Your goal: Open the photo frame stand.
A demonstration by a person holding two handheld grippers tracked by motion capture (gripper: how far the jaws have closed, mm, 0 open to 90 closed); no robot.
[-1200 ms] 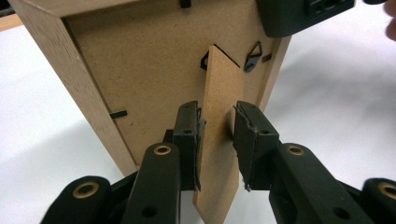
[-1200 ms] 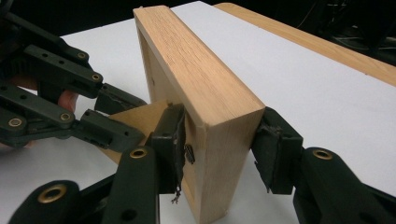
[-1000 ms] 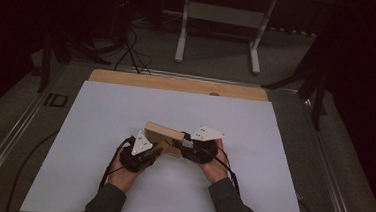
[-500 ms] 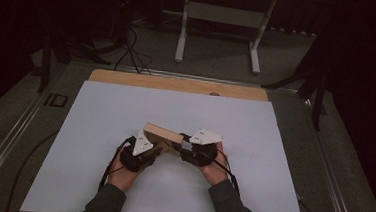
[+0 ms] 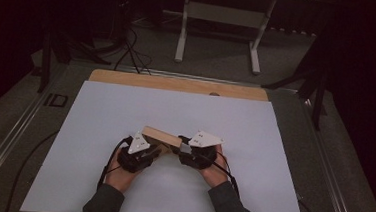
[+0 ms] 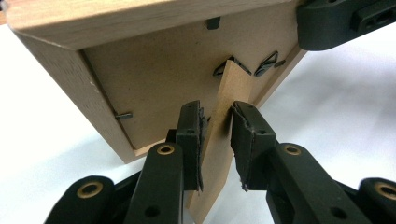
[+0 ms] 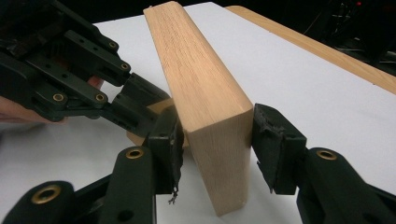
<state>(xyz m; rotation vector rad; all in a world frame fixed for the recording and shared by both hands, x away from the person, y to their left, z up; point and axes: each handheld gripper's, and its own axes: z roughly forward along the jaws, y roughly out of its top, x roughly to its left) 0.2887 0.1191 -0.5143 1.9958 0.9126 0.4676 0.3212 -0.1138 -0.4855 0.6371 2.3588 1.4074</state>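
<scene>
Your high view looks forward and down from above your side of the table, well back. The left gripper view sits close behind its jaws, facing the frame back. The right gripper view sits close behind its jaws, facing the frame's edge. All three views share the frame and white tabletop.

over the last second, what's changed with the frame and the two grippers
Little has changed. The right gripper has just been opening; its pads now straddle the wooden picture frame at its end, with a sliver of gap on the right. The left gripper has closed slightly around the frame's fold-out stand. Both hands and the frame stayed in place on the white table.
</scene>
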